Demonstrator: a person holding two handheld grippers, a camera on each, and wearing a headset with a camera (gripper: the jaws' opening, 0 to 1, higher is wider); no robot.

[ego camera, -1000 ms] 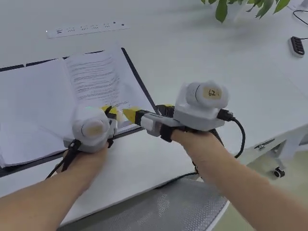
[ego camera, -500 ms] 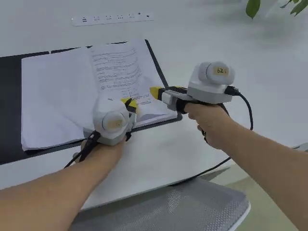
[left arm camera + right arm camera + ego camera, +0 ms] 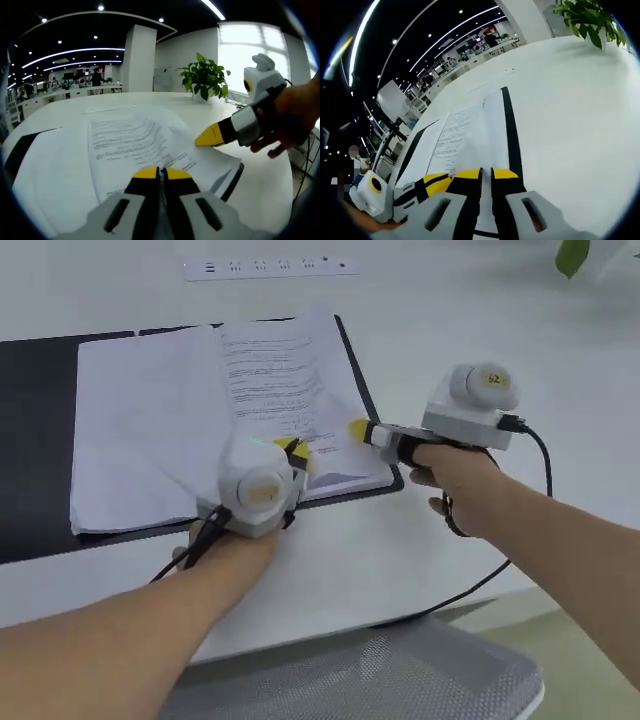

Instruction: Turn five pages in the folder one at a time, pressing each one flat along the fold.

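Covering most of the head view is a plain white worktop. A white power strip lies at the upper edge of the frame, and a grey mesh chair seat runs along the bottom. The left gripper view shows an open-plan office with ceiling light strips, a white column and a green potted plant right of centre. Distant desks and figures are too small to make out.

The black folder is cut off at the left frame edge. The left tool hides part of the lower right-hand page. The print is illegible.

The folder lies open at centre left, with its white printed pages spread. The left-hand side is blank and the right-hand side carries lines of text.

The left tool's jaws are pressed together, with the tips over the lower right-hand page. Whether they touch the page cannot be told. The right tool points at the folder's right edge, its jaws drawn together with nothing seen between them.
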